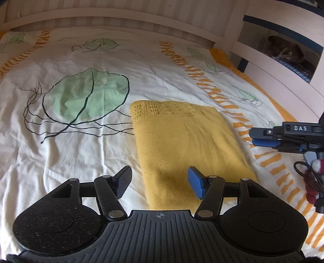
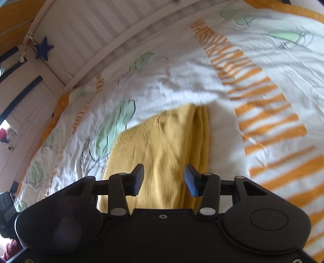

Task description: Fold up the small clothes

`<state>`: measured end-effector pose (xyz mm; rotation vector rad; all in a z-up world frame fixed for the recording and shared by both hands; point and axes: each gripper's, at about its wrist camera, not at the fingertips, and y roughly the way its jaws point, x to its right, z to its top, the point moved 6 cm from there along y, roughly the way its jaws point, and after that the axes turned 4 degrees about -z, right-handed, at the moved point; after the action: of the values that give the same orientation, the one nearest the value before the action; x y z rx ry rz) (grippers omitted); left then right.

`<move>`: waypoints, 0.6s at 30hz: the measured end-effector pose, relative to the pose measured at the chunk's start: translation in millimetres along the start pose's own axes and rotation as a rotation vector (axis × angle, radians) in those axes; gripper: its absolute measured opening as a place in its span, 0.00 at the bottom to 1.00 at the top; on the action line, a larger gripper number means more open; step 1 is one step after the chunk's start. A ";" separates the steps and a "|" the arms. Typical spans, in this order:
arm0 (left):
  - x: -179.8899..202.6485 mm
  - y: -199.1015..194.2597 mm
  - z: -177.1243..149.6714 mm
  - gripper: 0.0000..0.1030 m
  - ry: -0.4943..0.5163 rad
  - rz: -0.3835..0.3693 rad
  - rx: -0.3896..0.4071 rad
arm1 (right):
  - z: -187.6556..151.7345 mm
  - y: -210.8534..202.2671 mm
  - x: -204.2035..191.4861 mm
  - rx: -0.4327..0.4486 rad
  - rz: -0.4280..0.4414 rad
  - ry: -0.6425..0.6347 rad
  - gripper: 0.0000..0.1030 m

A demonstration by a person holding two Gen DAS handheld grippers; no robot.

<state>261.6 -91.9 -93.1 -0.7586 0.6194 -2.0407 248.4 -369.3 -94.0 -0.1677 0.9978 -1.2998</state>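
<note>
we see a yellow knitted garment (image 1: 182, 141) lying folded into a long rectangle on the bed (image 1: 60, 161), on a white cover printed with green leaf shapes and orange striped bands. in the left wrist view its long axis runs from just under our left gripper (image 1: 160, 183) away toward the headboard (image 1: 121, 18), leaning a little to the left as it recedes; the far short end carries an openwork lace band, and the near end passes out of sight below the gripper body. in the right wrist view the same garment (image 2: 162, 145) shows stacked layers along its right-hand long edge, and a faint diagonal ridge crosses its top face. the left gripper points downward over the near left part of the garment, its jaws released and standing apart with nothing between them; one finger sits over bare cover, the other over the knit. our right gripper (image 2: 164, 179) tilts down above the near end of the garment, rolled so the bed looks slanted, and its jaws are likewise apart, pressing on nothing. from the left wrist view the right gripper (image 1: 263, 137) reaches in from the right edge, lying roughly level beside the garment's right long edge, over an orange band.
</note>
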 end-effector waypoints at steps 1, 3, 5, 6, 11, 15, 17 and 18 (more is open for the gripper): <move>0.2 8.7 -0.7 0.57 -0.017 -0.012 -0.019 | 4.4 7.2 0.0 0.005 0.000 -0.009 0.53; -1.8 24.8 -6.8 0.57 -0.049 -0.027 -0.070 | 10.7 21.2 1.4 0.014 -0.005 -0.021 0.53; -5.1 39.5 -14.5 0.57 -0.067 -0.027 -0.126 | 14.1 34.4 4.1 0.002 -0.001 -0.016 0.53; -7.2 45.4 -19.8 0.57 -0.077 -0.037 -0.153 | 13.7 39.7 5.5 -0.009 0.003 -0.013 0.53; -11.7 44.5 -23.6 0.60 -0.094 -0.065 -0.143 | 6.4 56.5 12.3 -0.059 -0.022 -0.019 0.56; -12.5 40.8 -20.9 0.60 -0.101 -0.069 -0.139 | 1.3 59.4 12.4 -0.061 -0.011 -0.012 0.54; -11.0 38.7 -18.5 0.60 -0.098 -0.068 -0.132 | 0.2 58.8 4.1 -0.057 -0.013 -0.054 0.18; -9.0 37.1 -16.5 0.60 -0.096 -0.071 -0.127 | 0.3 57.4 -1.4 -0.060 -0.020 -0.089 0.17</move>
<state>274.2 -101.0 -131.7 -0.9602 0.6800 -2.0304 290.1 -350.0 -128.5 -0.2793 0.9618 -1.2705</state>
